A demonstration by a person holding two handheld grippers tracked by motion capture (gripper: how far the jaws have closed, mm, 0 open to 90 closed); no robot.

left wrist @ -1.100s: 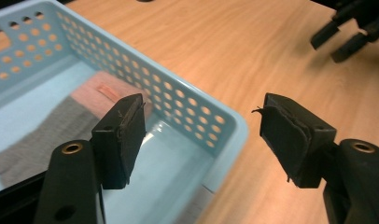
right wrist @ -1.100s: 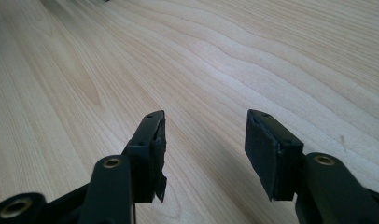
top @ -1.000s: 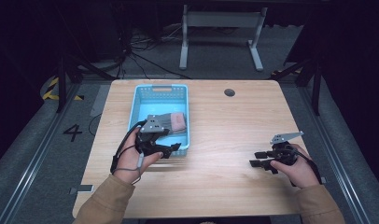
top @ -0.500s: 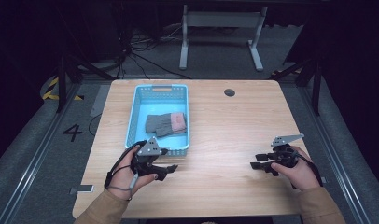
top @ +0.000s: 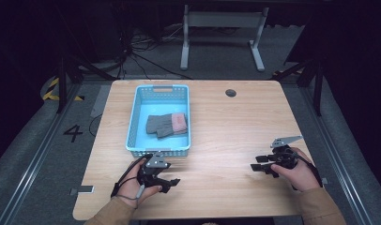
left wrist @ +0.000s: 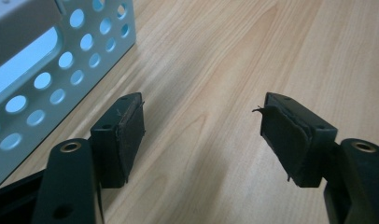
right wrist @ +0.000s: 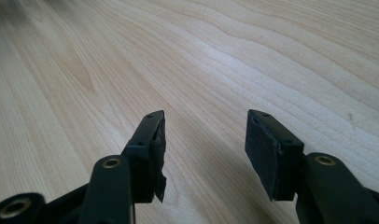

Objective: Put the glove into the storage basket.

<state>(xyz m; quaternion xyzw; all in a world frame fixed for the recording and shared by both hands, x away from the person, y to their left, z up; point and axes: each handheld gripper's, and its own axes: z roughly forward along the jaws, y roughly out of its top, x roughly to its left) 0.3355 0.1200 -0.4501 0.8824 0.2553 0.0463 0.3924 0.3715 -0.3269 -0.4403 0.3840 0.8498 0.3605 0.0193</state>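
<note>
Since a second ago we pulled the left gripper point(top: 172, 183) back out of the blue basket point(top: 134, 126); jaws wide, empty. Grey glove point(top: 166, 125) lies in the basket ahead of it. Right gripper point(top: 260, 166) open, empty. Risk: a forward drift nudges the basket wall, seen just beside the jaw in the left gripper view

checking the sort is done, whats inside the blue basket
A folded grey and pink glove lies on the basket floor. Whatever might sit beneath the glove is covered.
</note>
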